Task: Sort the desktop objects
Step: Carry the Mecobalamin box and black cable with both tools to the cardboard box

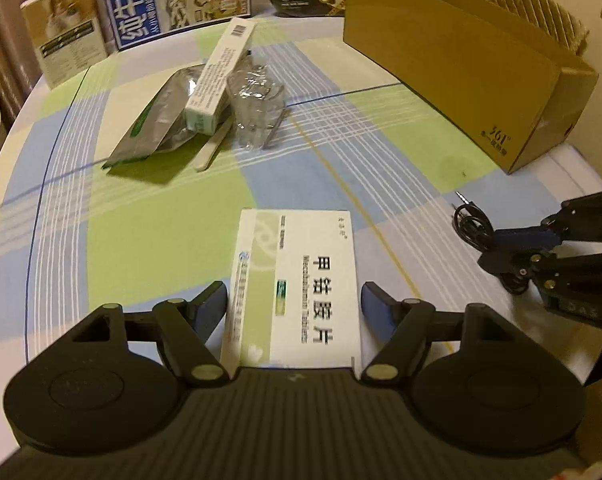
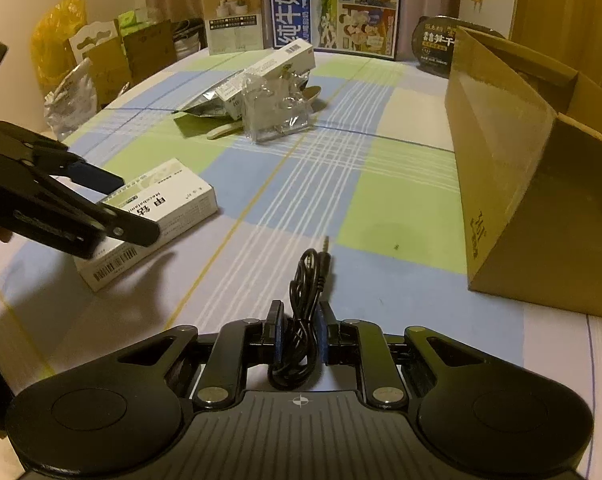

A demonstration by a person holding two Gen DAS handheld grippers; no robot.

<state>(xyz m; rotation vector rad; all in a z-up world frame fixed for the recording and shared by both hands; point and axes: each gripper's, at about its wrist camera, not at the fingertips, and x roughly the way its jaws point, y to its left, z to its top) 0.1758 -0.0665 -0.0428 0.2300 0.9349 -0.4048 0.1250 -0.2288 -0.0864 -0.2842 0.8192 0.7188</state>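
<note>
Cable (image 2: 305,312) clamped, right gripper (image 2: 299,330); checked tablecloth (image 2: 341,184).

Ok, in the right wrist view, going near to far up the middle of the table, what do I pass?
Black cable between the right gripper's fingers → crumpled clear plastic packet → blue milk carton at the far edge.

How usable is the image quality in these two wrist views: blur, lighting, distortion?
Left wrist: warm dim light, strong fisheye bending of the table edge, print on the medicine box smeared by motion blur between the left gripper fingers. Right wrist: same yellow cast, the black cable in the right gripper sharp, the cardboard box soft at the frame's edge.
</note>
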